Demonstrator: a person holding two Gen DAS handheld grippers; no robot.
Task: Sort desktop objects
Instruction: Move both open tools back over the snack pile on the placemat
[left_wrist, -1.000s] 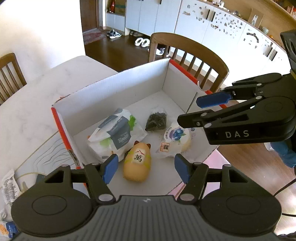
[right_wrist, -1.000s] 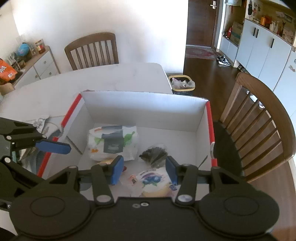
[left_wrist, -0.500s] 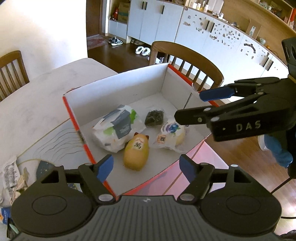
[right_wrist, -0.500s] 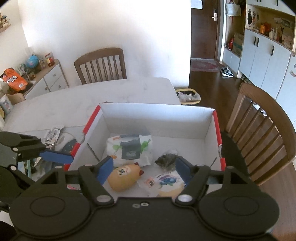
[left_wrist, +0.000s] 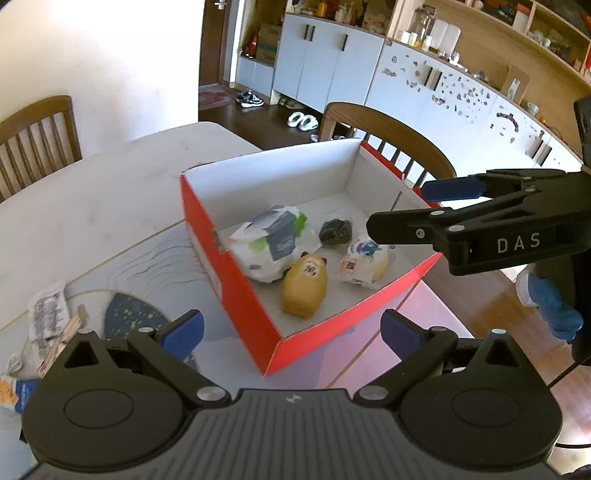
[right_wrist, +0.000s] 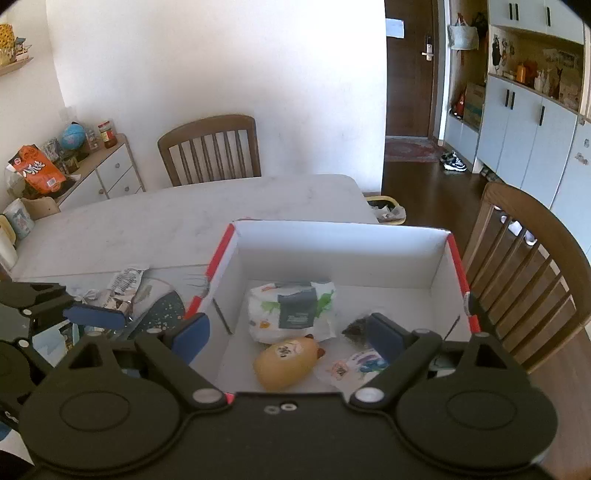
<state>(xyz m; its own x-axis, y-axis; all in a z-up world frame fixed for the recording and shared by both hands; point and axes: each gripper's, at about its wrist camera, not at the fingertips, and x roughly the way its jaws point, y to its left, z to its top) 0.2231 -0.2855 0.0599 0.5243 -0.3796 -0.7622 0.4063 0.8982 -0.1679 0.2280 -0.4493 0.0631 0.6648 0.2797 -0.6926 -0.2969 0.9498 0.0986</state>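
Right wrist view: marble table (right_wrist: 177, 218), wooden chairs (right_wrist: 210, 147).

"DAS" in white letters on the right gripper (left_wrist: 436, 208) body

matt cardboard box (left_wrist: 236, 266), glossy yellow figurine (left_wrist: 304, 286), crinkly plastic packet (left_wrist: 271, 242), smooth marble-look table (left_wrist: 96, 206), wooden chair (right_wrist: 210, 147)
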